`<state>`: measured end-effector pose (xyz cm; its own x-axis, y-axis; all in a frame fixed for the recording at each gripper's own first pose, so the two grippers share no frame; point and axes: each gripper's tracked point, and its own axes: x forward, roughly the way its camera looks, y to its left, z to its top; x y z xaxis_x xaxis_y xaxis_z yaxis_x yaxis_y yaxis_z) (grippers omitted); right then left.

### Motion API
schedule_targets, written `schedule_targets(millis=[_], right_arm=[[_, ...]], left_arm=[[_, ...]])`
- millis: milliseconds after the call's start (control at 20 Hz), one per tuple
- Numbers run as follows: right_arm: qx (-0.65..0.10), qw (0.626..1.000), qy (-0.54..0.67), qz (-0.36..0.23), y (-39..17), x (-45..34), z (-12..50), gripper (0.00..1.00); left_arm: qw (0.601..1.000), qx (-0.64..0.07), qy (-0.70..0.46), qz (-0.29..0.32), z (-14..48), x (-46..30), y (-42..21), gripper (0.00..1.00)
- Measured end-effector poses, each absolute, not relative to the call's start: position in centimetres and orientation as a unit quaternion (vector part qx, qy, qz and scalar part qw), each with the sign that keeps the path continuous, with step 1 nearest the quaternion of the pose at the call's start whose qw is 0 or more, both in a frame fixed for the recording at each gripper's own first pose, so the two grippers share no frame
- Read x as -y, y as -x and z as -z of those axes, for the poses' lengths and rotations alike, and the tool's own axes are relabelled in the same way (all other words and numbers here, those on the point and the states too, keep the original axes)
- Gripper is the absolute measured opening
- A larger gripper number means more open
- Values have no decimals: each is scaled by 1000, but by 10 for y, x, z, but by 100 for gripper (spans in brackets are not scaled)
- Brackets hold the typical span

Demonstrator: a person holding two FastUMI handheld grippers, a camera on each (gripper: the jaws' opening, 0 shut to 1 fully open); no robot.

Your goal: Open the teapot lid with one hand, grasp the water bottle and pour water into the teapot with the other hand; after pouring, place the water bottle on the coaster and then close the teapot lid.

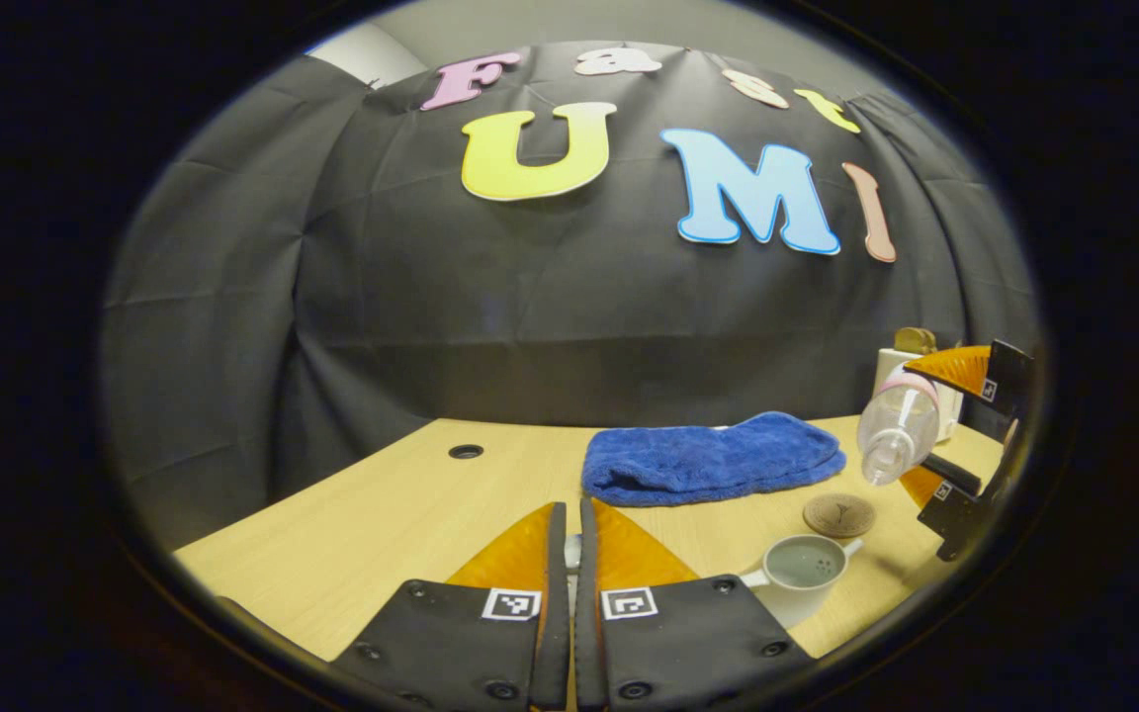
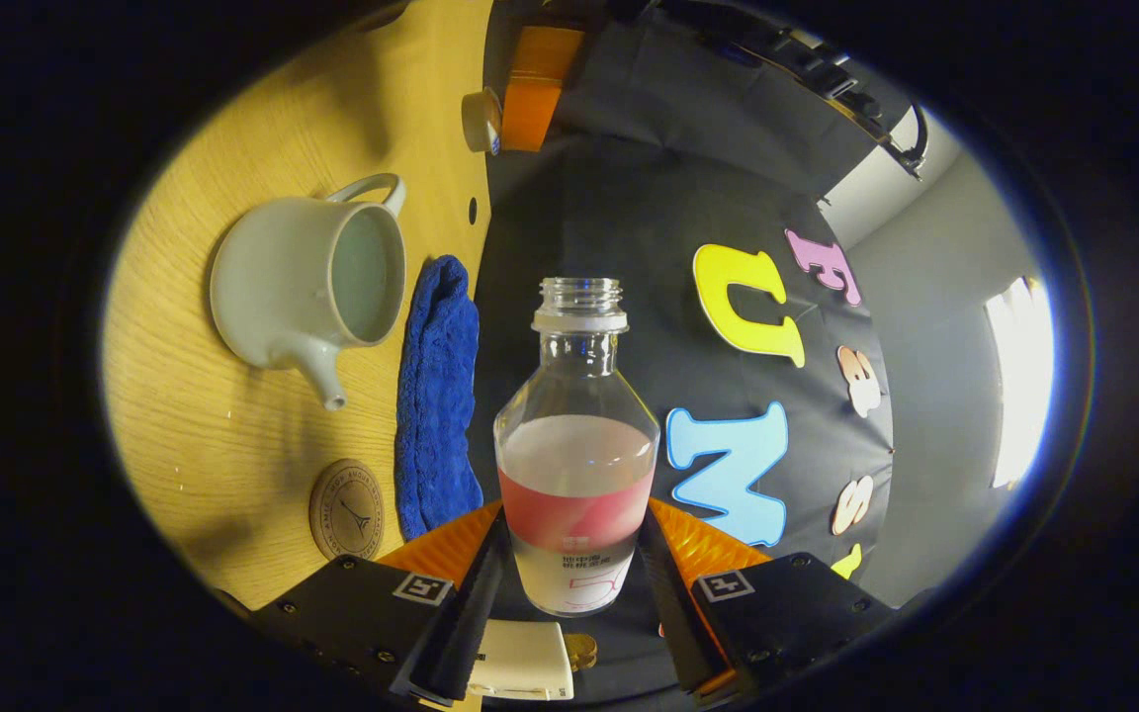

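Black cloth backs a wooden bench (image 2: 194, 415). Bottle (image 2: 577, 445), uncapped and part full, sits gripped between the right claw (image 2: 569, 583) fingers, tipped on its side with its mouth toward the open pot (image 2: 307, 287), which holds some water. Coaster (image 2: 346, 509) lies nearer that claw. Left claw (image 1: 569, 554), nearly closed, seems to pinch something small, probably the lid.

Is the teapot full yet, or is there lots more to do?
The teapot is open and already holds water. The right gripper holds the uncapped water bottle tipped sideways near it. The left gripper is shut, apparently on the lid. Left: bottle onto the coaster, lid back on.
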<state>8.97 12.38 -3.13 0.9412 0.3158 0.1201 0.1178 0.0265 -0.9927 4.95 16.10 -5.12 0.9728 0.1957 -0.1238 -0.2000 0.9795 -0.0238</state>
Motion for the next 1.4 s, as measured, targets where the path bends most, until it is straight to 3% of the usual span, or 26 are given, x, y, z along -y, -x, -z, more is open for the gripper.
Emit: schedule_targets(millis=[250, 650, 1400], right_arm=[[179, 649, 737, -56, -93, -125, 31, 75], [210, 606, 766, -52, -94, -128, 29, 75], [225, 592, 773, -42, -86, -133, 28, 75]], left_arm=[[993, -64, 20, -100, 53, -162, -50, 9], [993, -70, 25, -96, 58, -160, -51, 10], [992, -77, 23, -93, 59, -158, -51, 9]])
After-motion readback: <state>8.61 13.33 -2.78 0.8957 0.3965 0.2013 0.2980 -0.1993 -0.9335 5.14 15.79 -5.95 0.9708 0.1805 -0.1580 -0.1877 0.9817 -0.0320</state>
